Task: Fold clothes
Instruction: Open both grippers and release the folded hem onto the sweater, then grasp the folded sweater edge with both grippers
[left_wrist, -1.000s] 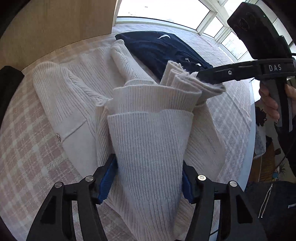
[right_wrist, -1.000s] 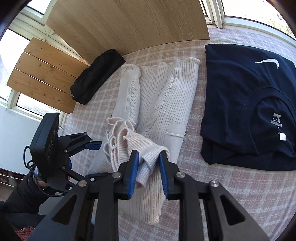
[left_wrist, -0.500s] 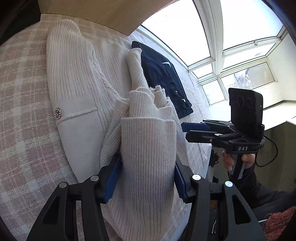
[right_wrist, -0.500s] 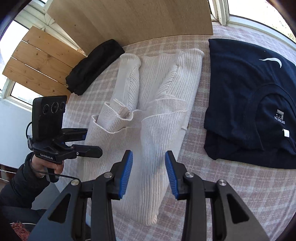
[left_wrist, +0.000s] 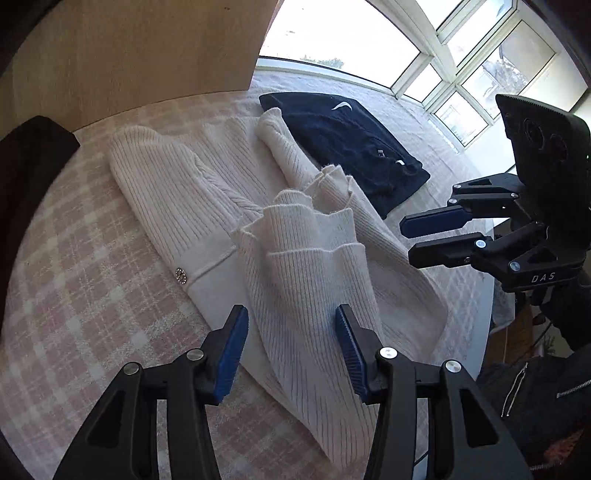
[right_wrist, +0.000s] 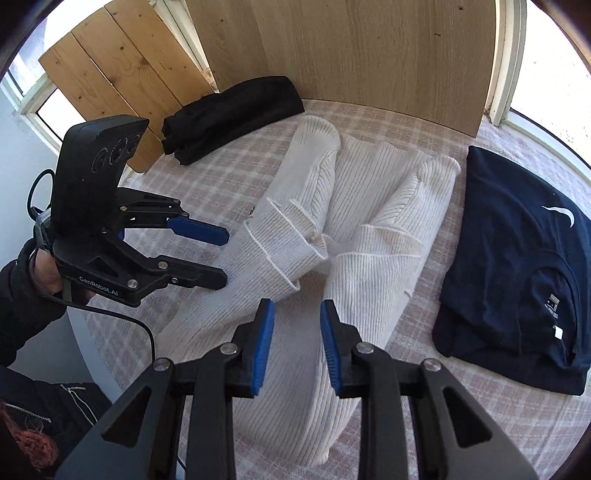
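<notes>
A cream ribbed knit sweater (left_wrist: 207, 206) lies on the pink checked tablecloth (left_wrist: 74, 280), both sleeves folded in over its body; it also shows in the right wrist view (right_wrist: 369, 229). My left gripper (left_wrist: 291, 336) is open and empty, its blue pads either side of the near sleeve without holding it; it also shows in the right wrist view (right_wrist: 207, 251). My right gripper (right_wrist: 295, 332) is open and empty, hovering over the sweater's lower part; in the left wrist view it (left_wrist: 428, 236) hangs to the right of the sweater.
A folded navy T-shirt (right_wrist: 524, 258) with a white logo lies right of the sweater, also in the left wrist view (left_wrist: 343, 136). A folded black garment (right_wrist: 229, 114) sits at the back left by a wooden board (right_wrist: 351, 55). The table edge runs near the left gripper.
Both grippers let go of the sleeve cuffs and opened. The sleeves now lie folded on the sweater, and both grippers have drawn back from it.
</notes>
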